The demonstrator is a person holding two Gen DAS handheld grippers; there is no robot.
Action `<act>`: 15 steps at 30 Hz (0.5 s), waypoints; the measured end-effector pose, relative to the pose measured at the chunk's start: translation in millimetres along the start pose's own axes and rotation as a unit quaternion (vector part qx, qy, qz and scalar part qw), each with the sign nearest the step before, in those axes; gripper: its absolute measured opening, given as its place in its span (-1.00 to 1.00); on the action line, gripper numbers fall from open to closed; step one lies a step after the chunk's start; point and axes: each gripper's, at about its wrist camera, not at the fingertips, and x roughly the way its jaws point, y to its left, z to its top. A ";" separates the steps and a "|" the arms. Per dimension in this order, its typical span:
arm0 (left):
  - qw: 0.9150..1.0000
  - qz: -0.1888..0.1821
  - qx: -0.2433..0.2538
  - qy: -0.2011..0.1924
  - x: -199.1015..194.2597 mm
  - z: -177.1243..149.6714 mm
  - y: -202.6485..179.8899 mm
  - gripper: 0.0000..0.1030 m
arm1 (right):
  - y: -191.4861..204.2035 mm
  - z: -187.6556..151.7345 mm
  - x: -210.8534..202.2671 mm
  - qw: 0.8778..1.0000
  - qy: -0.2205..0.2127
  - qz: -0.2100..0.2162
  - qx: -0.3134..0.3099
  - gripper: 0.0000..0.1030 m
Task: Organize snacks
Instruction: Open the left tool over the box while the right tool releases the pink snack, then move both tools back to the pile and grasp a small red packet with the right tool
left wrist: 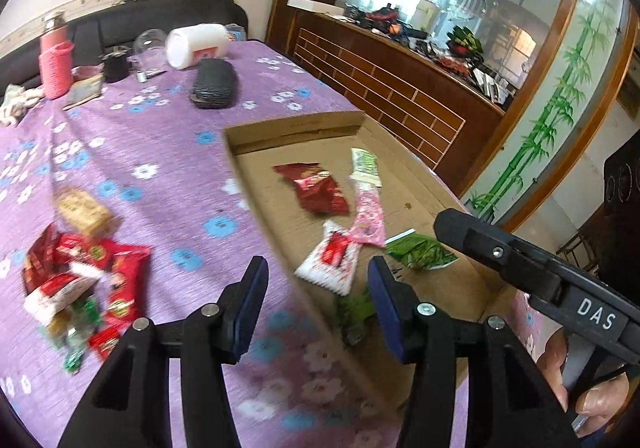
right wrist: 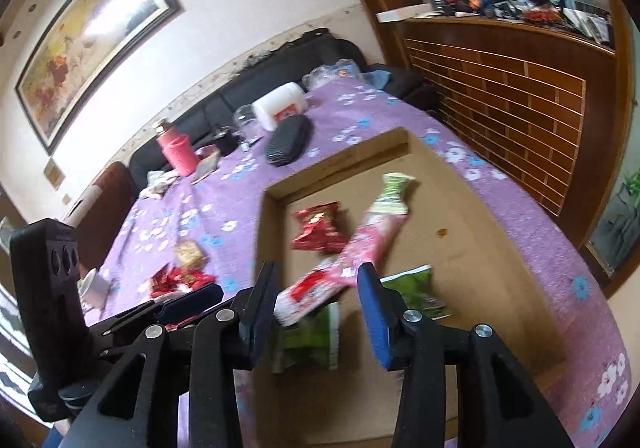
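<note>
A shallow cardboard tray (left wrist: 296, 126) (right wrist: 340, 158) lies on the purple flowered cloth. In it are a red packet (left wrist: 316, 188) (right wrist: 318, 232), a pink packet (left wrist: 370, 220) (right wrist: 372, 240), a white-and-red packet (left wrist: 332, 262) (right wrist: 304, 294) and green packets (left wrist: 420, 252) (right wrist: 420, 288). A pile of loose snacks (left wrist: 80, 276) (right wrist: 180, 280) sits left of the tray. My left gripper (left wrist: 318, 304) hangs open over the tray's near left edge and holds nothing. My right gripper (right wrist: 316, 312) is open above the white-and-red packet and a blurred green packet (right wrist: 308, 336), its pads clear of both.
At the table's far end stand a pink bottle (left wrist: 56, 60), a tipped white jar (left wrist: 196, 44), a clear cup (left wrist: 150, 46) and a black case (left wrist: 214, 84). A wooden cabinet (left wrist: 380, 80) lines the right side. The right tool's black body (left wrist: 520, 268) crosses the tray's near right corner.
</note>
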 end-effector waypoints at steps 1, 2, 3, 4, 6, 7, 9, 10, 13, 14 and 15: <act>1.000 0.001 -0.003 -0.001 -3.9 -1.8 4.4 -0.02 | 5.8 -1.8 -0.5 1.000 0.002 0.005 -0.005 -0.14; 1.000 0.004 -0.007 -0.002 -9.4 -4.0 10.4 -0.02 | 12.7 -3.6 0.1 1.000 0.004 0.010 -0.011 -0.14; 1.000 0.006 -0.012 -0.005 -15.7 -6.2 17.5 -0.02 | 18.3 -5.1 1.3 1.000 0.007 0.013 -0.015 -0.14; 1.000 0.007 -0.017 -0.007 -22.0 -8.2 24.5 -0.02 | 24.8 -6.9 3.0 1.000 0.011 0.018 -0.020 -0.14; 0.999 0.013 -0.027 -0.013 -35.1 -12.2 39.9 -0.02 | 38.3 -11.6 7.3 0.999 0.021 0.030 -0.032 -0.14; 0.999 0.015 -0.030 -0.014 -40.4 -13.7 46.6 -0.02 | 45.0 -14.0 10.3 0.998 0.027 0.035 -0.039 -0.14; 0.999 0.029 -0.035 -0.016 -52.5 -16.6 63.3 -0.02 | 59.6 -19.7 16.8 0.997 0.040 0.040 -0.052 -0.14; 0.998 0.044 -0.039 -0.017 -59.1 -18.4 75.0 -0.01 | 66.8 -22.5 21.3 0.996 0.049 0.047 -0.057 -0.14; 0.996 0.080 -0.047 -0.012 -73.3 -24.2 107.9 -0.01 | 87.8 -32.1 36.2 0.991 0.085 0.076 -0.067 -0.14; 0.994 0.096 -0.050 -0.009 -77.1 -26.3 120.7 -0.01 | 94.9 -36.1 43.6 0.988 0.104 0.089 -0.069 -0.14; 0.993 0.107 -0.051 -0.006 -79.2 -28.0 130.0 -0.02 | 99.6 -39.4 49.7 0.986 0.116 0.097 -0.068 -0.14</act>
